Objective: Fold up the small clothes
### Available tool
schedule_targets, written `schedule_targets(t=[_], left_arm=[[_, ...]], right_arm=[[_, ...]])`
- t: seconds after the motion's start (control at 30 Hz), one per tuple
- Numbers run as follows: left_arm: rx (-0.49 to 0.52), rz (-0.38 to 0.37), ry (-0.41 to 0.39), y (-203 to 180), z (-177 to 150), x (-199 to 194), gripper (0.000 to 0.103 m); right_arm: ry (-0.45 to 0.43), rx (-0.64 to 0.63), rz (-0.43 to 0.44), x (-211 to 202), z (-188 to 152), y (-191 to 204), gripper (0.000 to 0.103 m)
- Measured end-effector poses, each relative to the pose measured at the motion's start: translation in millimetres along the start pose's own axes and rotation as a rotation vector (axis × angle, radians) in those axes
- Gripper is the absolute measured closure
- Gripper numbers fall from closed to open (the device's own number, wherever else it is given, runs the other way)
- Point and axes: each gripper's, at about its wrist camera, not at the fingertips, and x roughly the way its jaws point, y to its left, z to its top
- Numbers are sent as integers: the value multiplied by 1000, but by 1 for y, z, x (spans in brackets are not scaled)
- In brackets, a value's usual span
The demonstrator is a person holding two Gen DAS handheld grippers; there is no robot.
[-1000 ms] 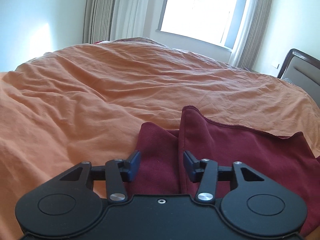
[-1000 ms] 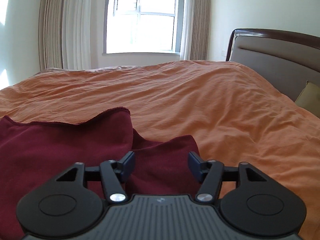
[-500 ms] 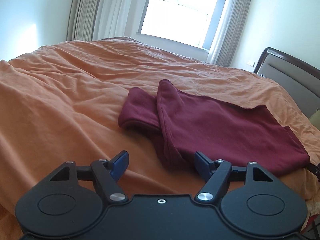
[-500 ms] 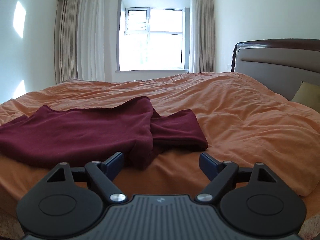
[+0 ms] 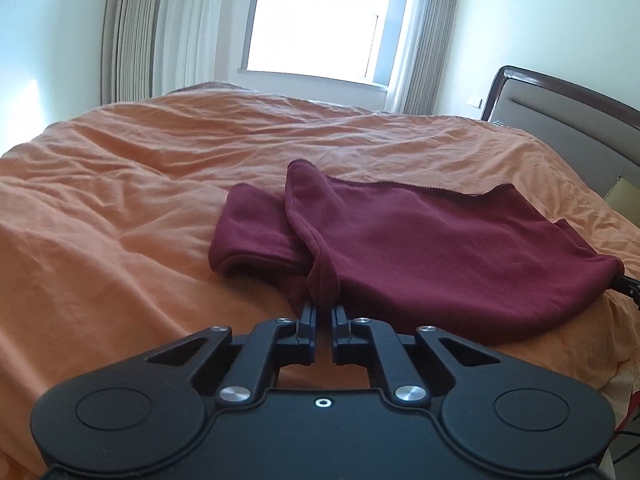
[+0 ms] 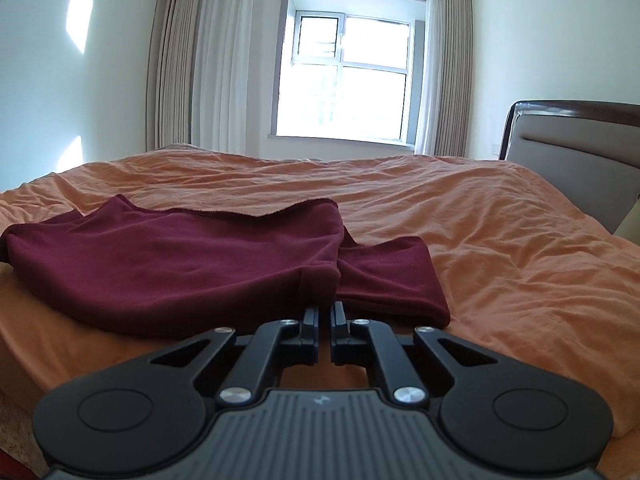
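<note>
So your left tongs (image 5: pixel 324 314) were pinched nearly together on a bunched fold at the near edge of the dark maroon fleece garment (image 5: pixel 420 248), close to where its short sleeve (image 5: pixel 256 236) stuck out to the side. Your right tongs (image 6: pixel 325 311) had the same deal going, squeezed narrow on the garment's (image 6: pixel 180 264) near hem right beside the other sleeve (image 6: pixel 384 276). The garment itself lay spread flat across the wrinkled orange duvet-covered bed (image 6: pixel 500 240), sitting along the near edge of the bed, with its far hem a bit wavy and lifted. From your left side you could see the dark wood and grey padded headboard (image 5: pixel 568 120) at the right end of the bed, and the bright window (image 6: pixel 344 76) with beige curtains (image 6: pixel 180 64) sat past the far edge.
</note>
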Motion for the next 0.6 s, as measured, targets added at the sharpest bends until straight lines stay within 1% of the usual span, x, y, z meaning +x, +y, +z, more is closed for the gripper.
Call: schedule_targets(t=[0.07, 0.17, 0.23, 0.33, 0.43, 0.6], left_arm=[[19, 2, -21, 1, 7, -7, 97], [19, -2, -22, 5, 9, -14, 97], [21, -2, -5, 7, 3, -14, 97], [5, -8, 23, 13, -16, -10, 97], [-2, -12, 19, 17, -28, -7, 97], [-39, -20, 10, 20, -32, -9, 96]], right_arm=[[-12, -8, -5, -5, 5, -2, 98], [-11, -20, -8, -9, 7, -5, 98], [9, -15, -8, -9, 2, -7, 98], [44, -3, -5, -8, -10, -7, 98], [70, 27, -1, -6, -21, -10, 98], [76, 41, -7, -3, -23, -9, 97]])
